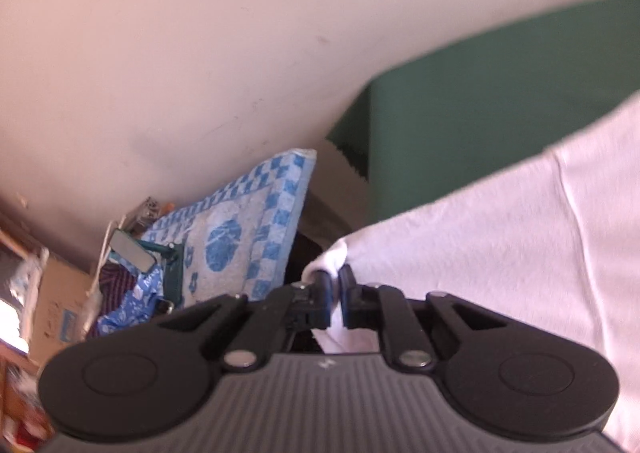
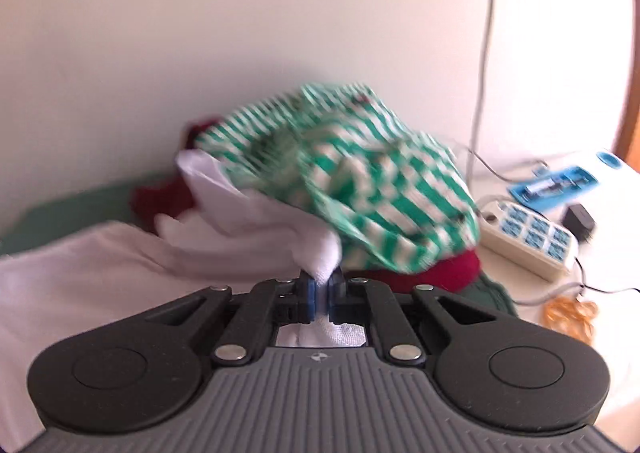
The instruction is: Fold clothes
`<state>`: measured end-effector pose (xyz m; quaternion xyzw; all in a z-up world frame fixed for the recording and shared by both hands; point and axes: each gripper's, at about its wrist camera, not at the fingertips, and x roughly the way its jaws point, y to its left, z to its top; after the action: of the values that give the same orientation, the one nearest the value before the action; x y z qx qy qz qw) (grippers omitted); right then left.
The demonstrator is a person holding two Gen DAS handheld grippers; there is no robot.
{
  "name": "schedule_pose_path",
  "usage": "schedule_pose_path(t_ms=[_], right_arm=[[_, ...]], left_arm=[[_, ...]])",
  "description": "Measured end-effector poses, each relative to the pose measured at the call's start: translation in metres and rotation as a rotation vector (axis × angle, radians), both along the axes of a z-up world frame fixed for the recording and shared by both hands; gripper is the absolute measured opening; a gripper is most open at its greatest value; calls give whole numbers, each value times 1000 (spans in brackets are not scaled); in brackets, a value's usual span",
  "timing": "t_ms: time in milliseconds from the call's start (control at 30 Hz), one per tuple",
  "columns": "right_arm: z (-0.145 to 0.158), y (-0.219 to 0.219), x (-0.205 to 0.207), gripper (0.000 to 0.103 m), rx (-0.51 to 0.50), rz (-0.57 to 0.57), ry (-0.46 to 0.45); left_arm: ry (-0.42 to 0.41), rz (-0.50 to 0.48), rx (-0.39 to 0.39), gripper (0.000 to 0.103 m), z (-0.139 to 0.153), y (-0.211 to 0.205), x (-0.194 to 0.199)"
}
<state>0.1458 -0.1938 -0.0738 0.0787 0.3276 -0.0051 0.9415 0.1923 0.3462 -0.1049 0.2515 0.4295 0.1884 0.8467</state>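
Observation:
A white garment (image 1: 500, 237) stretches up and to the right in the left wrist view, lifted off the green surface (image 1: 460, 113). My left gripper (image 1: 335, 285) is shut on its corner, with white cloth pinched between the blue pads. In the right wrist view the same white garment (image 2: 120, 265) trails off to the left, and my right gripper (image 2: 322, 289) is shut on another bunched corner of it. Behind it lies a heap with a green-and-white striped garment (image 2: 360, 181) on top of a dark red one (image 2: 440, 269).
A blue checked towel (image 1: 244, 237) hangs left of the green surface, with a cardboard box (image 1: 60, 305) and clutter beyond. To the right sit a white power strip (image 2: 528, 237), cables (image 2: 480, 73), a blue packet (image 2: 560, 181) and a black adapter (image 2: 578, 219). A pale wall stands behind.

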Motion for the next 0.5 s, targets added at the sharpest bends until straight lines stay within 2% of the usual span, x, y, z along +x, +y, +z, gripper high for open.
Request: schedule_pose_path(t_ms=[33,67,133,167,200,233,267,333,367,433,467,500], right_arm=[[-6,-2,2,7,9,9,25],[-7,-1,0,8,8,20,28],[2,0,-6,18,-5,-2,16],[8,1,-10,30,-15,-21,6],[15,5,-15,35,-29,-42,-10],[23,11,-22,36,-54,-48,-45],[32,18,-31,36,-82,-20,-96],[43,42,-43,36,-131,109,-185],[46,56,-42,40,-155,175,-209],[43,84,-28,49,-206,291,-219],[37,98,-16,50,-235,350,-204],[29,112,-3,46,-254,406,-174]], left_arm=[[0,-18,-14,15,2,1,-8],[1,-36,-28,21,5,1,-16],[1,-72,-56,22,10,2,-32],[2,-90,-69,24,12,3,-39],[2,-109,-83,27,15,3,-47],[2,-127,-97,34,17,4,-55],[1,-137,-104,40,20,5,-63],[-22,-125,-119,38,31,9,-75],[-39,-137,-150,38,37,5,-73],[-72,-160,-211,32,48,-3,-70],[-88,-171,-241,30,54,-7,-69],[-104,-183,-272,30,59,-11,-67]])
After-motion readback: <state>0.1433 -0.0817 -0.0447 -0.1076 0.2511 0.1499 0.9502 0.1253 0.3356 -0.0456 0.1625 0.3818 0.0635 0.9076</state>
